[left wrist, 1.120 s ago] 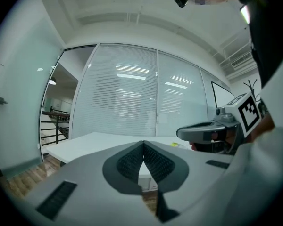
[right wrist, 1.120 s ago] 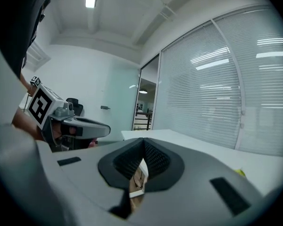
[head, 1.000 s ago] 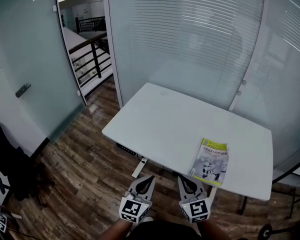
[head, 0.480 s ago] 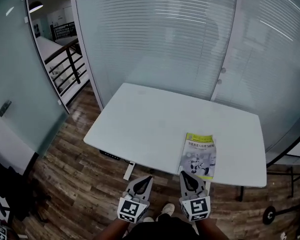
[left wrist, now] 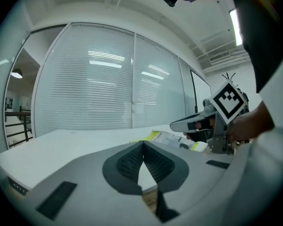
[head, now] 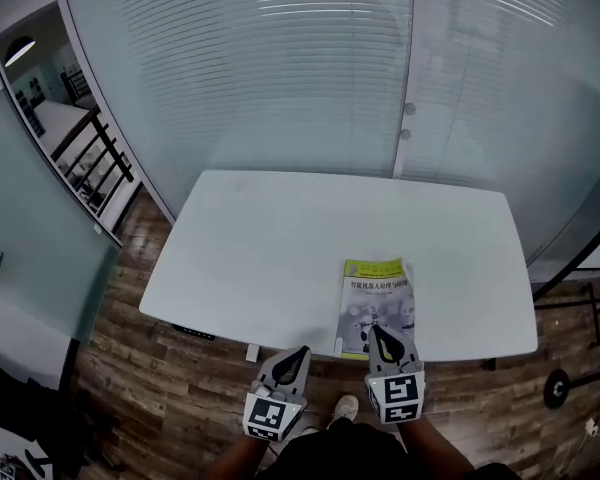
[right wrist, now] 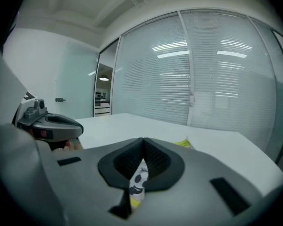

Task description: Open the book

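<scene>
We hold both grippers at the near edge of the white table (head: 280,238). The book (head: 377,303) lies closed and flat on it, cover up, close to that near edge and right of the middle, with its yellow-green band at the far end. Our right gripper (head: 379,335) has its jaws pressed together on nothing, its tip over the book's near edge; whether it touches the cover we cannot tell. Our left gripper (head: 300,353), jaws likewise together and empty, hangs just off the table edge, above the wood floor (head: 160,388).
</scene>
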Demonstrator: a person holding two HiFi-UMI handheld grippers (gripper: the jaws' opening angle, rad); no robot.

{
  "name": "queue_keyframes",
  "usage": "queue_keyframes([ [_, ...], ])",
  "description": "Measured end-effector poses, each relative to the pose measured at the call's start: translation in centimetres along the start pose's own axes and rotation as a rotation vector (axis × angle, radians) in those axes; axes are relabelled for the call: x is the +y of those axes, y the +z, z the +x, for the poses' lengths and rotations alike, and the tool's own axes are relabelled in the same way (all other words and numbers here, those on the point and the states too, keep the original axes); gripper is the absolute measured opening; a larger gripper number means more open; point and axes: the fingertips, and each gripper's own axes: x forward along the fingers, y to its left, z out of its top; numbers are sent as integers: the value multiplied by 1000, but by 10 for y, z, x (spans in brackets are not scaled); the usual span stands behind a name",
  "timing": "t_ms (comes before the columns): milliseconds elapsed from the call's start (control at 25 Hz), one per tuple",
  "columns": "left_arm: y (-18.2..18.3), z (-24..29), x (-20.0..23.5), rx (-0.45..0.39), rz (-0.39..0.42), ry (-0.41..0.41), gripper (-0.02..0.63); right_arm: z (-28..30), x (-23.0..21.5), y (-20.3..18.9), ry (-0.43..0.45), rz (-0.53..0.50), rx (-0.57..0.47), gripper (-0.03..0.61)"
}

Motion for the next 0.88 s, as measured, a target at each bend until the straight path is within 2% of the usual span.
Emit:
queue_keyframes([
  [200, -3, 41, -3, 27, 8, -15, 11, 13, -40, -19, -67, 12, 85, 5],
  [400, -13, 63, -7, 69, 25, -65, 11, 20, -56, -55, -78, -14, 222, 6],
  [480, -18, 67, 1, 85, 20, -50, 11, 19, -61, -64, -91, -15, 242, 8],
  [600, -19, 77, 15, 116, 21, -2, 11, 18, -74, -74, -94, 54, 252, 16],
  [640, -18, 81, 17, 122, 30, 2, 11, 19, -78, -78, -86, 92, 264, 69],
  [720, -17, 90, 17, 134, 50, -7, 11, 21, -85, -89, -70, 169, 301, 133],
  [880, -20, 97, -1, 172, 51, -43, 11, 18, -97, -103, -77, 245, 364, 164],
])
